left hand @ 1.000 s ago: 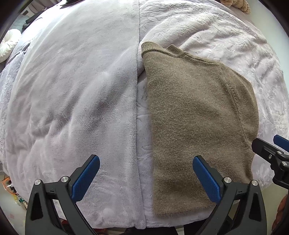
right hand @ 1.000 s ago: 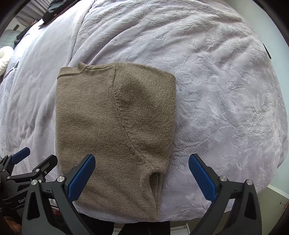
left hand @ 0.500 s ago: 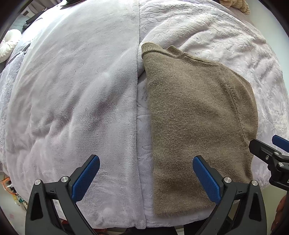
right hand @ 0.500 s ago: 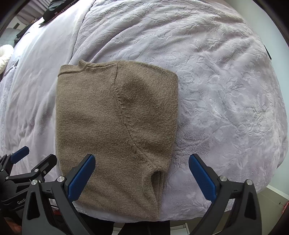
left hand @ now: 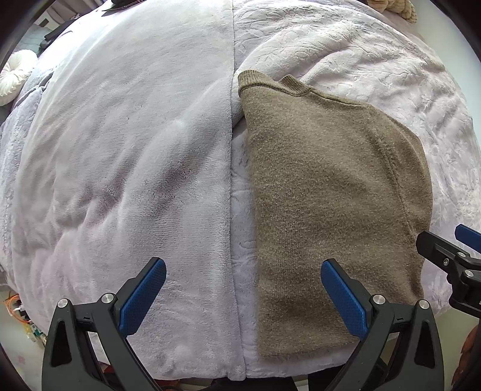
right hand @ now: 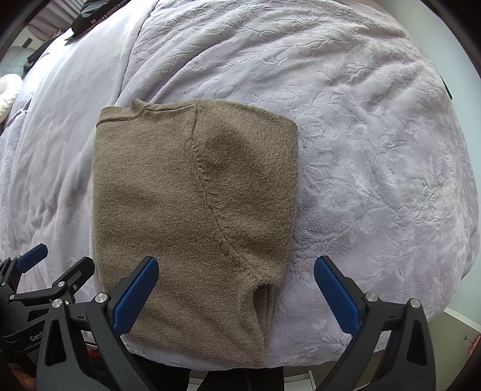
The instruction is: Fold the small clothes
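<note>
A small brown knit sweater (left hand: 324,192) lies folded lengthwise on a lilac bedspread, its collar at the far end. In the right wrist view the same sweater (right hand: 186,204) shows a sleeve seam and a tucked sleeve near its front right corner. My left gripper (left hand: 243,296) is open above the sweater's near left edge, one blue pad over the plush blanket and the other over the knit. My right gripper (right hand: 237,293) is open over the sweater's near right corner. Neither gripper holds anything.
A smooth plush blanket (left hand: 120,150) covers the bed's left half and an embossed lilac spread (right hand: 360,135) the right. The bed's front edge runs just below the sweater. A white cushion (left hand: 15,75) lies at the far left and dark items (right hand: 90,18) at the far end.
Both grippers have eased slightly forward over the sweater's near edge. The sweater has not moved and both grippers stay open.
</note>
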A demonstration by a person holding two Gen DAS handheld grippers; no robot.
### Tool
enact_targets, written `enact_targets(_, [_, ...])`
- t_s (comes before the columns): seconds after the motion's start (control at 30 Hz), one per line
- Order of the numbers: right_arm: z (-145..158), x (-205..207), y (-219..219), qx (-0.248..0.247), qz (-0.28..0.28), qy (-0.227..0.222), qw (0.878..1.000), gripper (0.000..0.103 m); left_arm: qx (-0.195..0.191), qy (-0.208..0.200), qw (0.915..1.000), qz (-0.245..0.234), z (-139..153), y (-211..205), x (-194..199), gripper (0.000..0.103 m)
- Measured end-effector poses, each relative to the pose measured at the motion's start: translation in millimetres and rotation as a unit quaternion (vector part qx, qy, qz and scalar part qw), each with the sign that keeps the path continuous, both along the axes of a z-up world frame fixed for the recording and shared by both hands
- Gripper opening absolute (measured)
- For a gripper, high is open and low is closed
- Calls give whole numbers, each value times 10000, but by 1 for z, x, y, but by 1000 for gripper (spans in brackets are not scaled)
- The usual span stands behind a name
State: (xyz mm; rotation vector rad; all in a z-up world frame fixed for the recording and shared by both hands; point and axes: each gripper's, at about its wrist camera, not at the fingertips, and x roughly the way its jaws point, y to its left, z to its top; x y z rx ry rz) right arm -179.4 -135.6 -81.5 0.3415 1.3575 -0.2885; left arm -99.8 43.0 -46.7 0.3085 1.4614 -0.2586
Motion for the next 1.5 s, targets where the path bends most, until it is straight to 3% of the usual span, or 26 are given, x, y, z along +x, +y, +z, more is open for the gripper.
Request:
enact_targets(0.97, [-4,1,-4,16,1,36,10000,103,72,28,10000,-43,-6,-7,-5,103])
enact_targets(1.5, [-8,2,-9,53,16,87,9999,103,-71,35,9999,-110,-5,-14,-4,103])
